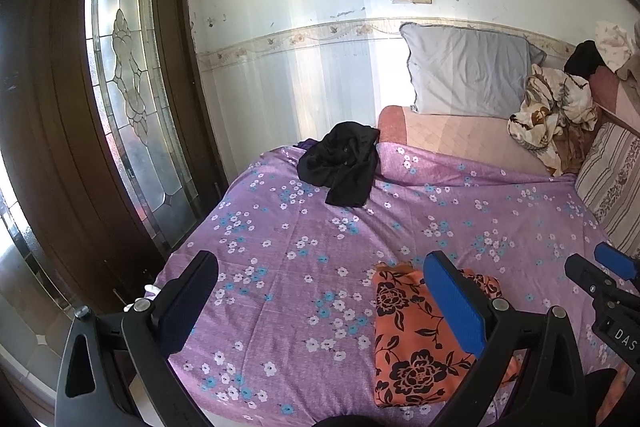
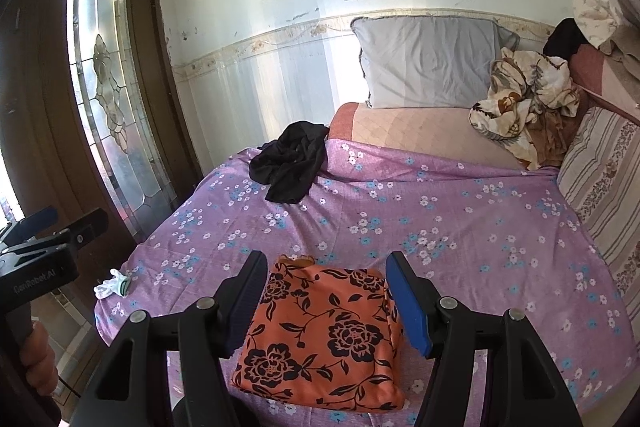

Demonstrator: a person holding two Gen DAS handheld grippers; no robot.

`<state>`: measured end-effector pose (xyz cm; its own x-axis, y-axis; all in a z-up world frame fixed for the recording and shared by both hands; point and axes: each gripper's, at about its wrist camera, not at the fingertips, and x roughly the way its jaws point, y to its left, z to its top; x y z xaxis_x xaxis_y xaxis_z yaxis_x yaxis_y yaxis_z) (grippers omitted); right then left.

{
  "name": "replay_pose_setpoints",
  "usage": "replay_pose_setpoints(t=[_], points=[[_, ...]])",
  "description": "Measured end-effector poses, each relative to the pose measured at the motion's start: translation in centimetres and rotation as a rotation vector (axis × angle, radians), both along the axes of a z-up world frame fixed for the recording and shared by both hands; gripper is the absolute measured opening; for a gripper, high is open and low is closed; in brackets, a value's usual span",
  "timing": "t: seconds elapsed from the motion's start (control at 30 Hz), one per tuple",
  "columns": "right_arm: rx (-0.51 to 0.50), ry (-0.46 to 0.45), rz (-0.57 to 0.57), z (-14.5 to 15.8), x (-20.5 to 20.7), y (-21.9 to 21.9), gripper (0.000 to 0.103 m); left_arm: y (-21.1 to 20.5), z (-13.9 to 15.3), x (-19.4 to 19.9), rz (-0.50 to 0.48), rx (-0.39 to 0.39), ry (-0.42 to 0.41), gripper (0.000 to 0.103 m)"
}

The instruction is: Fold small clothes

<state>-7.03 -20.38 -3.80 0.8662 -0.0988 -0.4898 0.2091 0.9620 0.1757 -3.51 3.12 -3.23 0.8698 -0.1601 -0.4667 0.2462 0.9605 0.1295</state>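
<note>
purple flowered bedsheet [image 2: 440,219] holds a folded orange floral cloth [image 2: 320,339]; black garment [image 2: 292,163] lies behind. left gripper [image 1: 320,299] and right gripper [image 2: 326,291] jaws both wide, holding nothing.

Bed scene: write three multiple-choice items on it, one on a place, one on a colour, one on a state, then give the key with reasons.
1. Where does the black garment lie?
A. at the far side of the bed, near the door
B. on the grey pillow
C. between the right gripper's fingers

2. What colour is the folded cloth nearest the grippers?
A. plain white
B. orange with black flowers
C. green stripes

3. How do the right gripper jaws stand?
A. shut on the cloth
B. shut on nothing
C. open, apart from the cloth

Key:
1 A, it sits crumpled at the purple sheet's far edge.
2 B, black blooms on orange.
3 C, both fingers stand apart, with the cloth lying flat beyond them.
</note>
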Motion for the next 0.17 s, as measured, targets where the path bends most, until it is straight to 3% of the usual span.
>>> replay_pose_setpoints(t=[0.17], points=[[0.039, 0.028, 0.010, -1.5, 1.3, -1.2, 0.066, -0.9, -0.9, 1.2, -0.009, 0.008, -0.009, 0.102]])
